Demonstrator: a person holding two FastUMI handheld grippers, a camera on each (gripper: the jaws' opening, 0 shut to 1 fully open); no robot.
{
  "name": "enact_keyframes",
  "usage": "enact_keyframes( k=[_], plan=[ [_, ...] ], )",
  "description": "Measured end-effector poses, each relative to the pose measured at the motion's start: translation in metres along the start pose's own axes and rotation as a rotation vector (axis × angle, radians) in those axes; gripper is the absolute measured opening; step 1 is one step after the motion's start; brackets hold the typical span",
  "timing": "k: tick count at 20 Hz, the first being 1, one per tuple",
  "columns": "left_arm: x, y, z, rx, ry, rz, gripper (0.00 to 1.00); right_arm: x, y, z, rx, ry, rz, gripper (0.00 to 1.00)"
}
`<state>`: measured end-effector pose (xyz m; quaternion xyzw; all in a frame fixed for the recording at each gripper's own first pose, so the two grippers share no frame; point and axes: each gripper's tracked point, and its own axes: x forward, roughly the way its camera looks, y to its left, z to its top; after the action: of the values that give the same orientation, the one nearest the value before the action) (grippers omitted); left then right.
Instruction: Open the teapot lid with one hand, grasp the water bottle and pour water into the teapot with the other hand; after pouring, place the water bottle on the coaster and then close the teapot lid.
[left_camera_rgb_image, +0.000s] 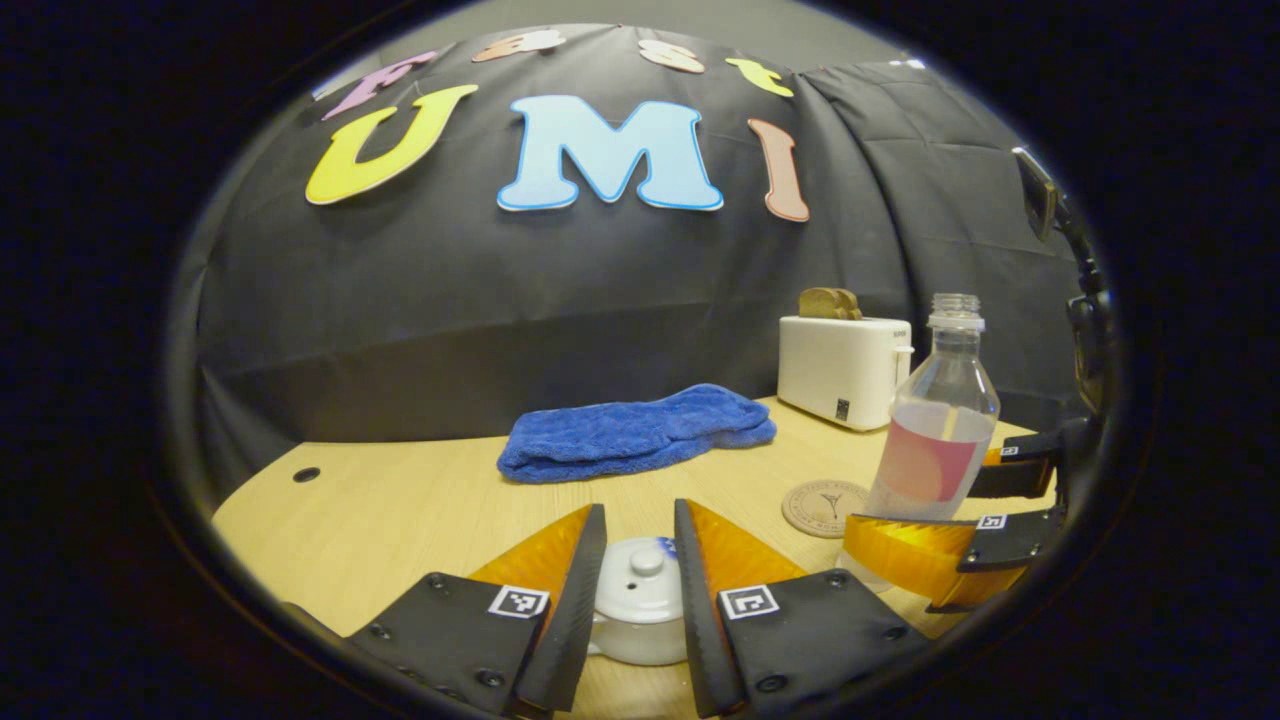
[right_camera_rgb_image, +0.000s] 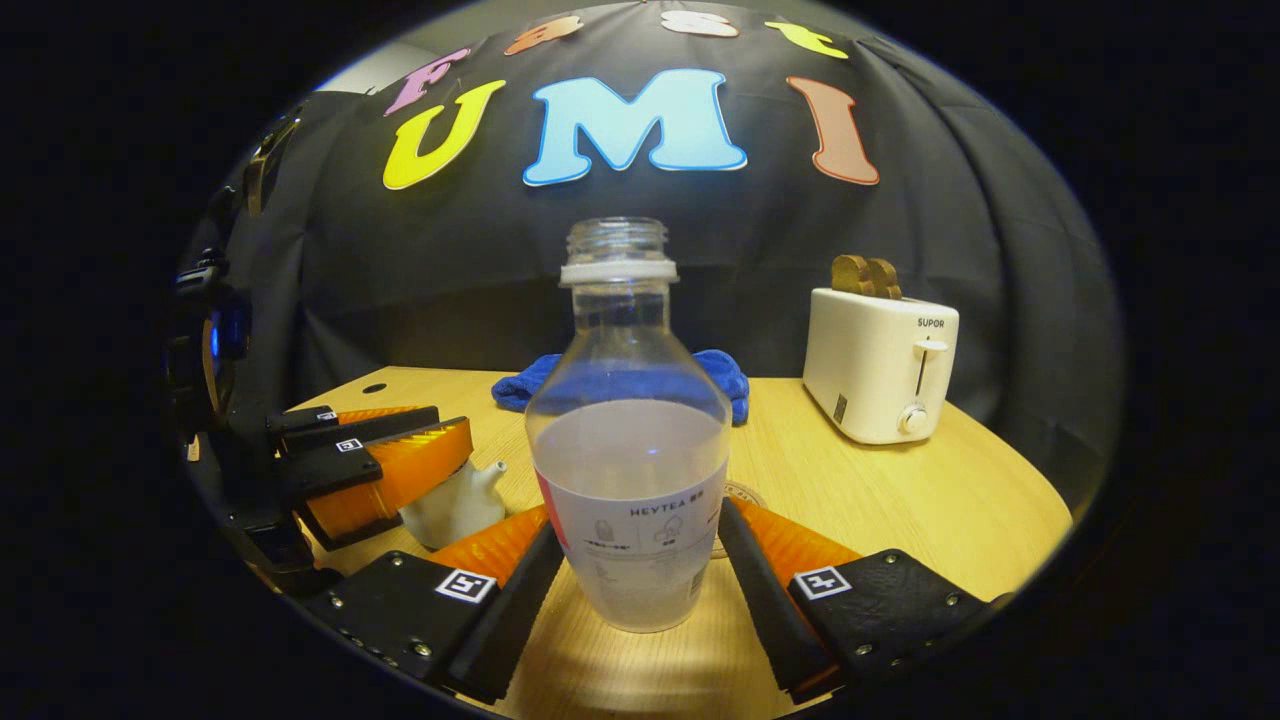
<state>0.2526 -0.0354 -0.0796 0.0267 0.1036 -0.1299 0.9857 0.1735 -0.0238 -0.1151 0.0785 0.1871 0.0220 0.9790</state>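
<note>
My left gripper (left_camera_rgb_image: 640, 590) gapes around the glossy ceramic teapot lid (left_camera_rgb_image: 640, 580), right gripper (right_camera_rgb_image: 632, 570) wide around the clear ribbed-neck bottle (right_camera_rgb_image: 628, 440), both untouched, on the pale woodgrain surface (right_camera_rgb_image: 900, 490).

One teapot (left_camera_rgb_image: 640, 605), one water bottle (right_camera_rgb_image: 630, 440), one coaster (left_camera_rgb_image: 825, 507), one blue towel (left_camera_rgb_image: 635, 432), and one toaster (right_camera_rgb_image: 880, 365) holding two bread slices (right_camera_rgb_image: 866, 276) sit on one worktop (left_camera_rgb_image: 400, 520).

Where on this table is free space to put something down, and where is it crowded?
Free: the bare table left of the blue towel and in front of it, and the stretch in front of the toaster. Crowded: the near middle, where teapot, coaster, water bottle and both grippers, left gripper and right gripper, sit close together.
</note>
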Motion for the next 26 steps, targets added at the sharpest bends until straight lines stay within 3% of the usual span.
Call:
enact_keyframes(
  k=[2,3,4,5,11,17,26],
  plan=[
    [0.006,0.003,0.002,-0.003,-0.016,0.022,0.46,-0.001,-0.001,-0.001,0.001,0.002,-0.001,0.89],
    [0.001,0.004,-0.001,0.002,-0.01,0.026,0.31,0.001,0.0,-0.001,0.001,-0.001,0.003,0.89],
    [0.002,0.003,0.0,0.003,-0.01,0.03,0.3,-0.003,-0.001,0.001,-0.004,-0.002,-0.007,0.89],
    [0.001,0.003,-0.001,0.0,-0.012,0.025,0.3,-0.002,-0.001,0.001,-0.004,-0.001,-0.009,0.77],
    [-0.002,0.002,0.002,0.004,-0.047,0.039,0.13,-0.007,-0.015,-0.001,0.017,0.0,-0.067,0.76],
    [-0.006,0.005,0.008,-0.054,-0.088,0.022,0.17,-0.007,-0.019,0.001,0.101,-0.017,-0.067,0.75],
    [-0.042,0.028,0.05,-0.123,-0.234,0.029,0.17,-0.009,-0.022,0.003,-0.02,-0.029,-0.151,0.75]
  ],
)
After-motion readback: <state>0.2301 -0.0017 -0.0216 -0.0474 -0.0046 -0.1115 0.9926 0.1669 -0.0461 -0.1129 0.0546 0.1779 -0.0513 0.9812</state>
